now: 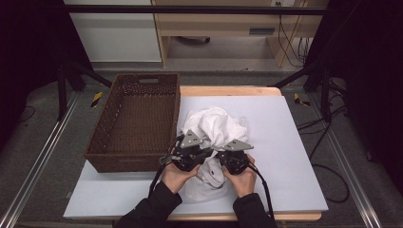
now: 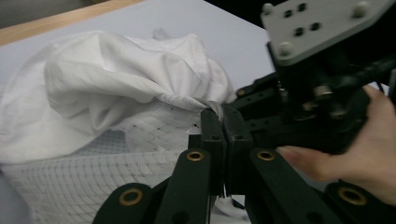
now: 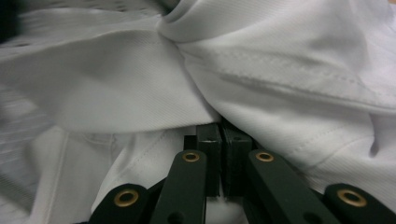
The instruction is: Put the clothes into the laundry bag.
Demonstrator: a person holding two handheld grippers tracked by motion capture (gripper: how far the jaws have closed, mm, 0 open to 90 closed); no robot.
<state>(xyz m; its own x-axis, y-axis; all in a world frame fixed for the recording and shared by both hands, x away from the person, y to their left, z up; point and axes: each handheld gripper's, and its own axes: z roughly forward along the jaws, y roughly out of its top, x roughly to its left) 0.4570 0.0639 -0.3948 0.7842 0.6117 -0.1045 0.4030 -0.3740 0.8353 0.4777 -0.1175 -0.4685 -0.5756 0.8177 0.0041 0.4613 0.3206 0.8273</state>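
I have both tools on the white garment, which lies crumpled on the pale sheet covering the counter, just right of the brown wicker basket. My left tool sits at the near left edge of the heap and my right tool is close beside it, the two nearly touching, with my hands coming in from the bottom of the high view.

In the left gripper view my left tool has its jaws pressed together with a thin seam of the garment pinched between the tips. A mesh lining of the garment shows below the smooth cloth, and the right tool's body stands just to the right of my jaws.

In the right gripper view my right tool is likewise clamped, its jaws together under a fold of the garment, with cloth caught at the tips beside a stitched hem.
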